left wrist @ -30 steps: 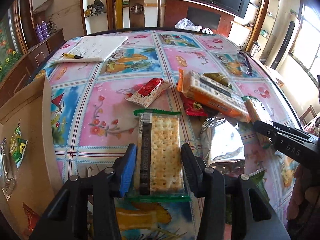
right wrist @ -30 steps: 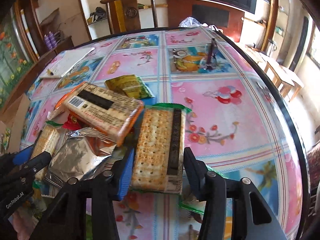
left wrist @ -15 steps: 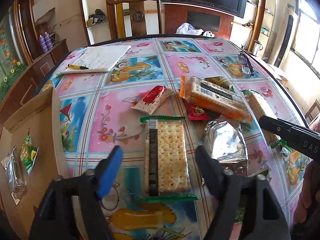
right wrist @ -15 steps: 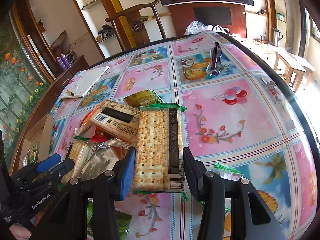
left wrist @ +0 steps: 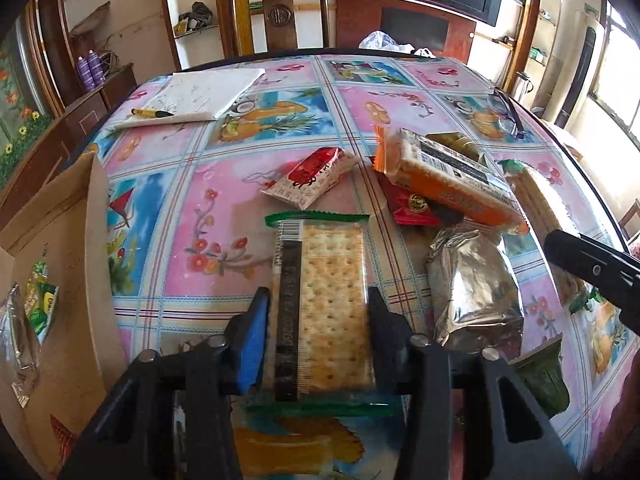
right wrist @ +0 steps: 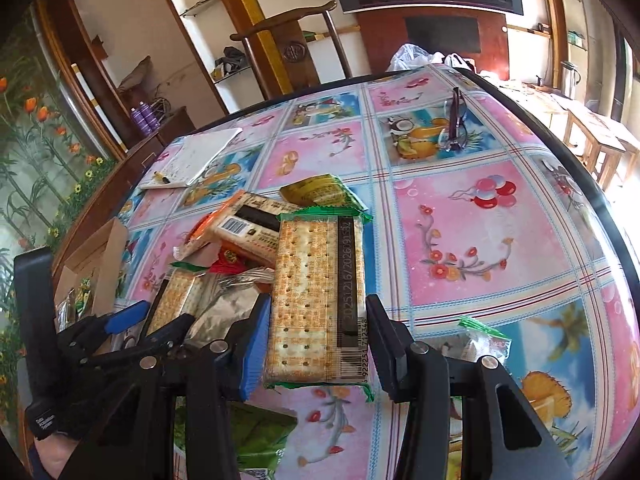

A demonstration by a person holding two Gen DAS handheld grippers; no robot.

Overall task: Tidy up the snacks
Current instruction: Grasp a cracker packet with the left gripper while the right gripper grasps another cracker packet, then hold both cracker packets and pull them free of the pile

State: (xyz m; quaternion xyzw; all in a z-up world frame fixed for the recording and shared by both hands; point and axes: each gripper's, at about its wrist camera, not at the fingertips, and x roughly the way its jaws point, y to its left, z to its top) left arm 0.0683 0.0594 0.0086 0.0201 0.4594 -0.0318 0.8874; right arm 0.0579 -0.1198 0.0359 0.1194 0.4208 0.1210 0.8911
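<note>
A green-edged cracker pack (left wrist: 332, 300) lies on the flowered tablecloth (left wrist: 208, 216). My left gripper (left wrist: 317, 308) straddles its near half. The jaws are closing and the pads touch its long sides. My right gripper (right wrist: 318, 312) is shut on a second cracker pack (right wrist: 312, 280), held tilted above the snack pile. From the right wrist view the left gripper (right wrist: 148, 320) sits low at the left. The pile holds an orange cracker pack (left wrist: 452, 184), a silver foil bag (left wrist: 476, 284) and a red-and-white sachet (left wrist: 312, 178).
An open cardboard box (left wrist: 60, 280) holding a few packets stands at the table's left edge. A notebook with a pen (left wrist: 200, 92) and glasses (left wrist: 506, 112) lie farther back. A wooden chair (left wrist: 276, 12) stands behind the table. A dark green packet (left wrist: 544, 376) lies near right.
The left jaws spread wide off the cracker pack, then came back in against it. The right gripper rose slightly and tipped upward with its pack.
</note>
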